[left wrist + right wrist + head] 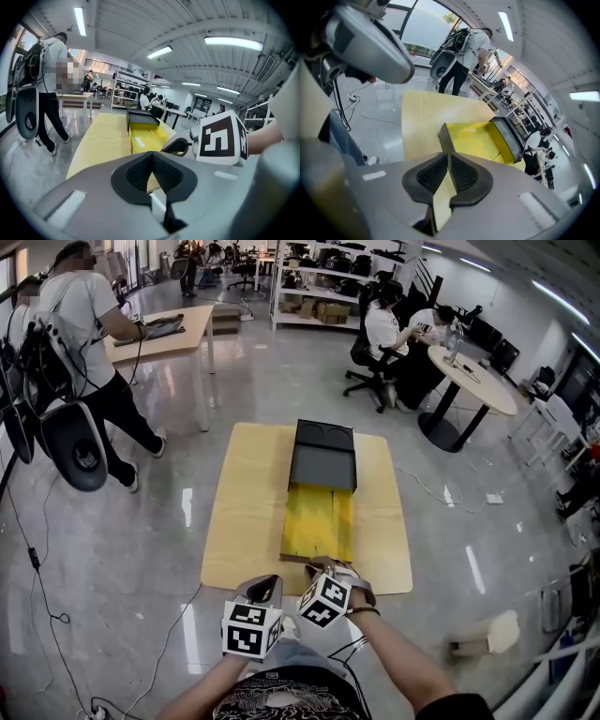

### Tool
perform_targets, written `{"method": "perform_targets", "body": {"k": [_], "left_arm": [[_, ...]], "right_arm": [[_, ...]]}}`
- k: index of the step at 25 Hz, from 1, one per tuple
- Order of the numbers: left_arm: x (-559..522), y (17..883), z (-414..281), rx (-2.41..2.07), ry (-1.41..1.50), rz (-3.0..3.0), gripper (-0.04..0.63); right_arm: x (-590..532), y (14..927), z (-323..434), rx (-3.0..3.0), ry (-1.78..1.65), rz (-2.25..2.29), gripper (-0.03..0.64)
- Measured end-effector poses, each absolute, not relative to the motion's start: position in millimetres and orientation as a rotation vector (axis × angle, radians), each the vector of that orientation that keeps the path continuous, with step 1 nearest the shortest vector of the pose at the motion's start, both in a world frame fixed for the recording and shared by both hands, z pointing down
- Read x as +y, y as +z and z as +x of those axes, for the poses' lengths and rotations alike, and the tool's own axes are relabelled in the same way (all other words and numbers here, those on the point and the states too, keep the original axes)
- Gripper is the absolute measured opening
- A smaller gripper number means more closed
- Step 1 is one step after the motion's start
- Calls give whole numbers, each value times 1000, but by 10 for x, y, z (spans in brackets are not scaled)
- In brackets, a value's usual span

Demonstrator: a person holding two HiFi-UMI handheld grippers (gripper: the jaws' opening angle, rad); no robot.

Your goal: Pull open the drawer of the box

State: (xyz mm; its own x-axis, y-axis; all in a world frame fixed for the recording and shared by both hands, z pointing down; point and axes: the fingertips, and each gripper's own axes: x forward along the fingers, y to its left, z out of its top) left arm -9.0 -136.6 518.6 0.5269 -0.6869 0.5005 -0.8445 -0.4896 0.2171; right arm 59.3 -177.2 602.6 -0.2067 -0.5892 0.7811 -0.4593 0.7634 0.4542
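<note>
The black box (323, 454) sits far-middle on the table (239, 521), its yellow drawer (319, 517) drawn out toward the near edge. The right gripper (322, 568) pinches the drawer's near front wall. The left gripper (265, 581), just left of it, has its jaws together on nothing

matt black box (323, 454), smooth yellow drawer (317, 521), pale wood tabletop (246, 521), glossy floor (169, 512)

Just a low pale wooden table (246, 521) on the shiny grey floor (141, 549), dark grey box (323, 460) sitting on it with its yellow drawer (319, 521) slid out.
</note>
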Motion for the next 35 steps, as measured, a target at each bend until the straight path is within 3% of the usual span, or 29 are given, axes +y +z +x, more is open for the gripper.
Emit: {"method": "perform_targets", "body": {"k": [22,35], "left_arm": [[-1552,5087,-106,-1262,477,2392,18],[-1475,4956,-22,-1202,486,2439,18]], "right_arm": [[-1654,5351,308,-2213,355,1280,6],[-1527,5016,335,-2291,458,1384,6]]}}
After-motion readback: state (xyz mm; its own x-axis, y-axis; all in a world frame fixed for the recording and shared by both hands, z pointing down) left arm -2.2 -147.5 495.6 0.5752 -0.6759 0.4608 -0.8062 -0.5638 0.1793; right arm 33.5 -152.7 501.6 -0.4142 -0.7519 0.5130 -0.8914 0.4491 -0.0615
